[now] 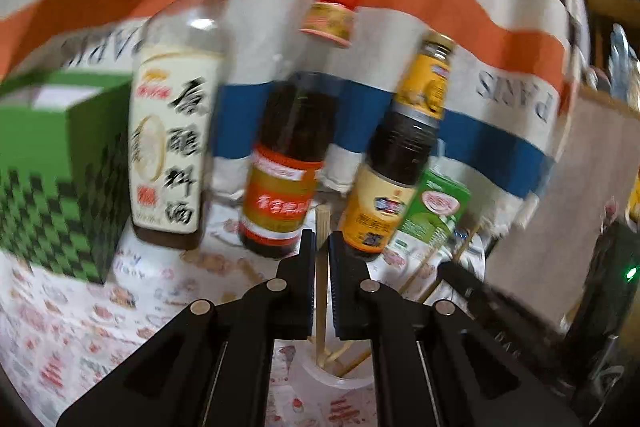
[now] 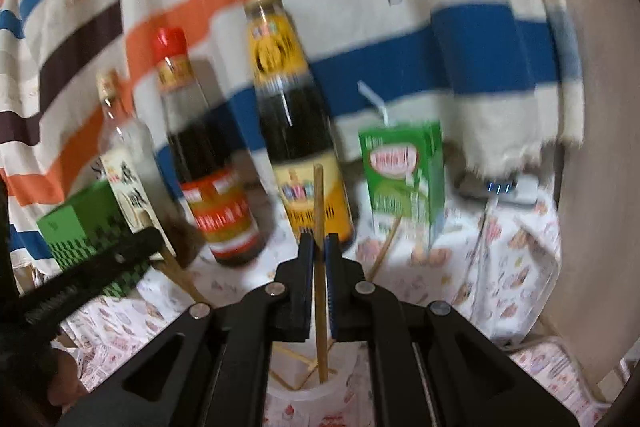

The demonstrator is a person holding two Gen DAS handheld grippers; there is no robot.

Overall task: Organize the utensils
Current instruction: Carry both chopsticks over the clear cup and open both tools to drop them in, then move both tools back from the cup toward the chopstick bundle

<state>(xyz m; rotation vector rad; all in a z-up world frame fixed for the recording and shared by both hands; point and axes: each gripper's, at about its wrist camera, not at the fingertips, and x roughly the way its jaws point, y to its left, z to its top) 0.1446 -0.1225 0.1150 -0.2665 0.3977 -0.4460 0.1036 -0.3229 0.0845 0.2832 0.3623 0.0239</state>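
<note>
My left gripper (image 1: 322, 239) is shut on an upright wooden chopstick (image 1: 322, 221). Its lower end reaches into a white cup (image 1: 340, 383) below the fingers, where several thin sticks lean. My right gripper (image 2: 319, 241) is shut on another wooden chopstick (image 2: 319, 195), which stands with its lower end in the same white cup (image 2: 296, 397). In the right wrist view the left gripper (image 2: 154, 237) shows at the left with its chopstick (image 2: 182, 277) slanting down toward the cup. The right gripper's black finger (image 1: 460, 275) shows at the right of the left wrist view.
Close behind the cup stand a clear bottle with a white label (image 1: 172, 147), a red-capped dark bottle (image 1: 288, 163), a yellow-labelled dark bottle (image 2: 300, 131) and a green carton with a straw (image 2: 404, 175). A green chequered box (image 1: 56, 179) sits left. Thin skewers (image 2: 384, 247) lie on the patterned table cover.
</note>
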